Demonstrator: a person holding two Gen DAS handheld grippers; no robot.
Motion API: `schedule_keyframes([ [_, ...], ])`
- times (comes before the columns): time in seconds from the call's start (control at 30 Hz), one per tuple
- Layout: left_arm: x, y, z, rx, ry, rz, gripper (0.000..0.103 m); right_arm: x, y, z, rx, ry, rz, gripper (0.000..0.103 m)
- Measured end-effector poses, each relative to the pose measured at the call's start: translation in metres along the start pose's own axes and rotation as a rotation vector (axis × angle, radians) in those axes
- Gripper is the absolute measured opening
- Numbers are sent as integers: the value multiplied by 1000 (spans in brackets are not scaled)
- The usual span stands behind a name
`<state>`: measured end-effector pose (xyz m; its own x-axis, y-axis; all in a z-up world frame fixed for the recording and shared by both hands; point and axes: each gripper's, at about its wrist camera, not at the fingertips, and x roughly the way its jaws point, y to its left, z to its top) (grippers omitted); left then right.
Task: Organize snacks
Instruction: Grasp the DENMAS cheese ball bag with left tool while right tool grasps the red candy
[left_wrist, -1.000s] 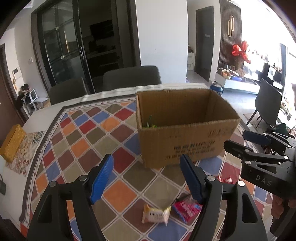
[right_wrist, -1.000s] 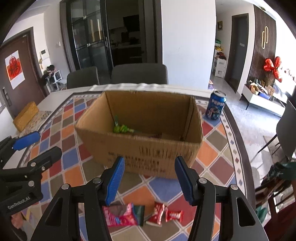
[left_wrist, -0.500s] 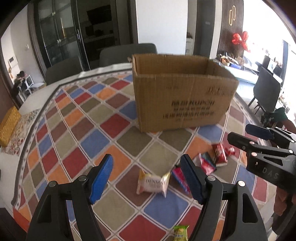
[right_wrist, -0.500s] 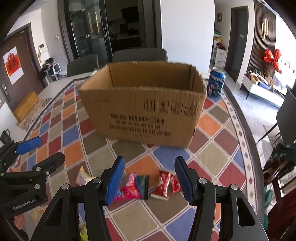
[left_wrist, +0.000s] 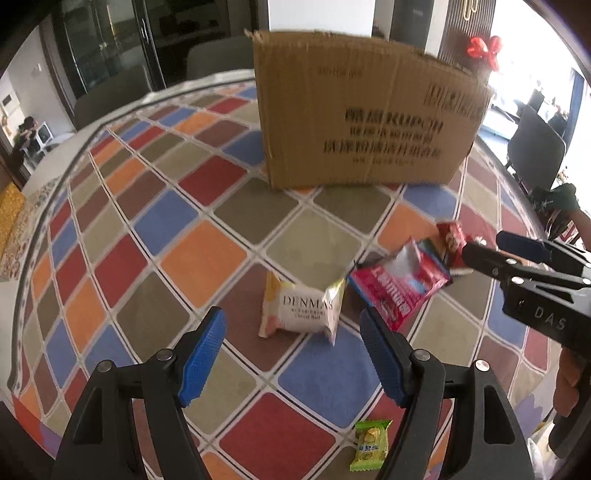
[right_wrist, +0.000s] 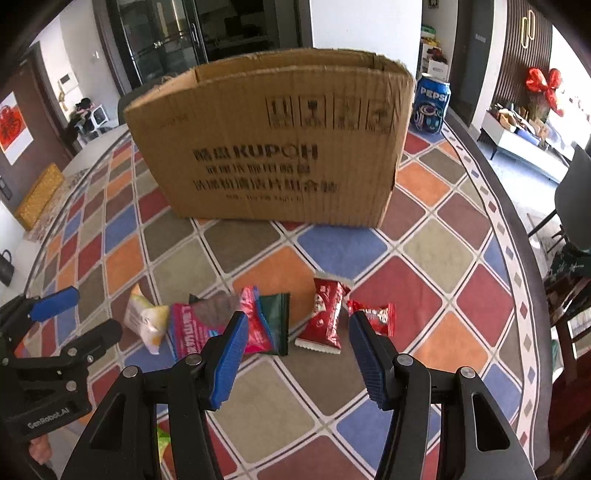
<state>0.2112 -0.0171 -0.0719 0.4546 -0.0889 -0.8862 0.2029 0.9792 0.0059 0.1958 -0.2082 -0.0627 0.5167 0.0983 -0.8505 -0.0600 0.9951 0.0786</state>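
An open cardboard box (left_wrist: 365, 114) (right_wrist: 273, 147) stands on the checkered tablecloth. In front of it lie loose snack packets: a white DENMAS packet (left_wrist: 301, 308) (right_wrist: 146, 319), a pink packet (left_wrist: 400, 286) (right_wrist: 218, 325), a red packet (right_wrist: 325, 317) and a smaller red one (right_wrist: 376, 315). A small green candy (left_wrist: 371, 445) lies nearest to me. My left gripper (left_wrist: 291, 354) hovers open just short of the white packet. My right gripper (right_wrist: 295, 352) hangs open above the red packet, with nothing between its fingers. Each gripper shows at the edge of the other's view.
A blue Pepsi can (right_wrist: 430, 107) stands behind the box's right corner. Dark chairs (left_wrist: 218, 55) line the far side of the table. A yellow box (right_wrist: 37, 195) sits at the far left edge. The table's right edge (right_wrist: 517, 295) drops off toward a chair.
Both grippers have come down and tilted toward the table. The box's inside has passed out of sight, and the packets now lie closer and larger. Jaw widths look unchanged.
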Motion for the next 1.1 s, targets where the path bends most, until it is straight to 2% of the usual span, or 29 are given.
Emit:
schedule_keyframes([
  [0.37, 35, 1, -1, -11, 82, -2, 74, 22, -6, 0, 9, 36, -27, 56],
  [0.67, 51, 0, 6, -31, 99, -18, 74, 41, -13, 3, 20, 69, -27, 44],
  [0.77, 54, 0, 8, -40, 99, -18, 70, 46, -14, 4, 26, 76, -22, 42],
  [0.83, 56, 2, 10, -54, 103, -27, 65, 49, -15, 6, 27, 85, -20, 36],
  [1.1, 58, 4, 14, -78, 98, -37, 53, 58, -17, 11, 32, 98, -15, 32],
])
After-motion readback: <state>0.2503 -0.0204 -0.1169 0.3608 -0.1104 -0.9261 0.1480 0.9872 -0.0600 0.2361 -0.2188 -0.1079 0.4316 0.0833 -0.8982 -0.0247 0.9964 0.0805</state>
